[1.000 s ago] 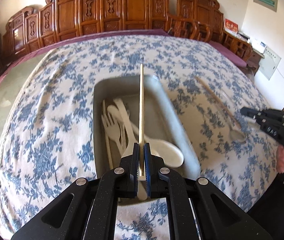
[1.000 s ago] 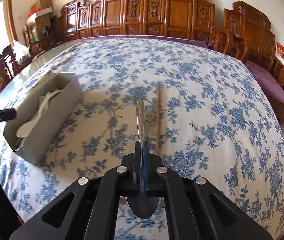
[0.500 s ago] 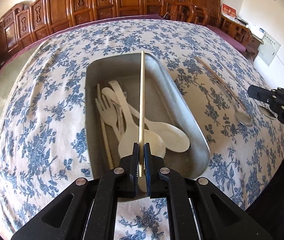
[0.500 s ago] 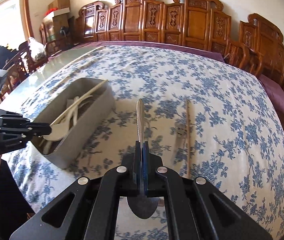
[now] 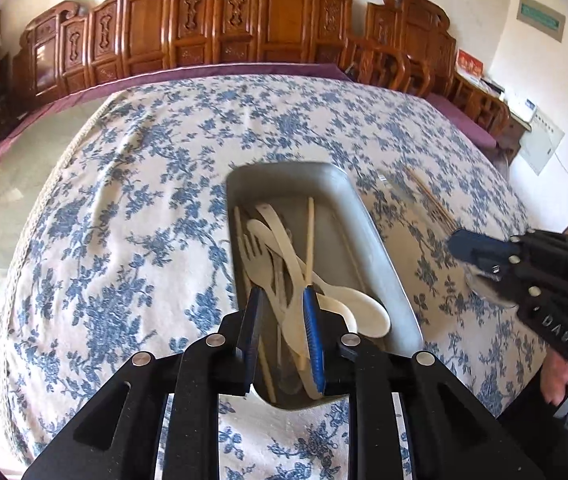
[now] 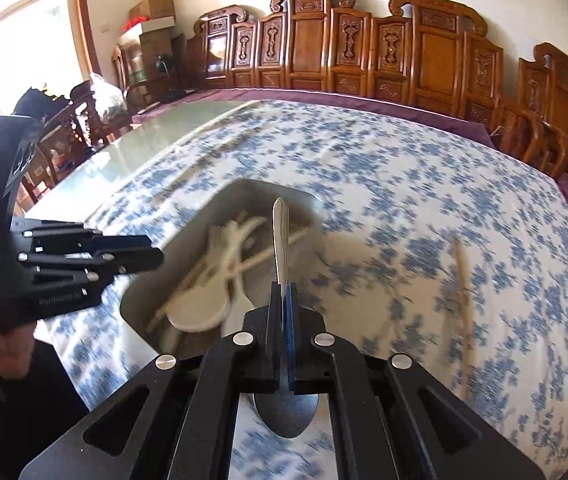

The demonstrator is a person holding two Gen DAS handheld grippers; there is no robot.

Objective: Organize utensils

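A grey metal tray (image 5: 368, 220) sits on the blue-flowered tablecloth and holds cream spoons, a fork and wooden chopsticks (image 5: 309, 236). My left gripper (image 5: 282, 300) is open just above the tray's near end, with nothing between its pads. My right gripper (image 6: 283, 292) is shut on a metal spoon (image 6: 280, 232), handle pointing forward over the tray (image 6: 204, 216); its bowl hangs behind the jaws. In the left wrist view the right gripper (image 5: 460, 242) is at the tray's right.
A wooden chopstick (image 6: 462, 280) and a metal utensil (image 5: 396, 188) lie on the cloth to the right of the tray. Carved wooden chairs line the far side of the table. The left gripper (image 6: 148, 256) shows at the tray's left.
My left gripper opened and let the chopstick drop into the tray. My right gripper carried the metal spoon left, from over the cloth to over the tray.
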